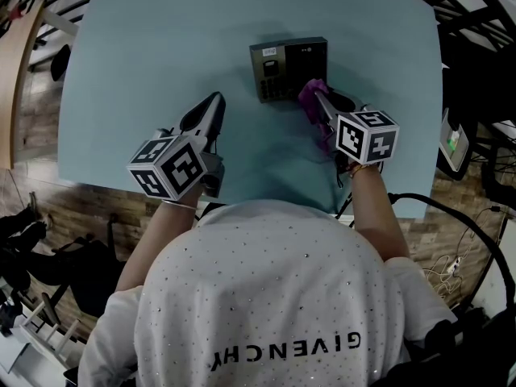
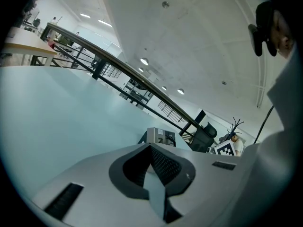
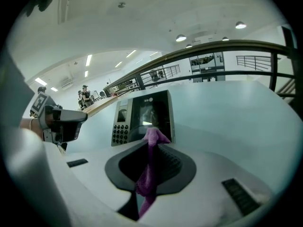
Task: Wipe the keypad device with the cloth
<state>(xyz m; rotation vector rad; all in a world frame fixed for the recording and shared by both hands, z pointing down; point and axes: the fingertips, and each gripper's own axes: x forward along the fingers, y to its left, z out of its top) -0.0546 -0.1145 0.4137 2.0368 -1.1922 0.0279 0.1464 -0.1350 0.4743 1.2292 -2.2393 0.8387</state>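
Observation:
The black keypad device (image 1: 288, 68) lies near the far middle of the pale blue table (image 1: 161, 71); it has a number pad at its left and a dark screen at its right (image 3: 142, 118). My right gripper (image 1: 316, 97) is shut on a purple cloth (image 1: 310, 95), and the cloth's tip (image 3: 152, 137) hangs just in front of the device's near right corner. My left gripper (image 1: 211, 103) is shut with nothing in it, hovering to the left of the device, which shows small beyond it (image 2: 161, 136).
The table's near edge (image 1: 242, 196) runs just in front of the person's body. A wooden floor, cables and a small green-lit unit (image 1: 453, 140) lie off the table's right side. Railings and desks show in the background.

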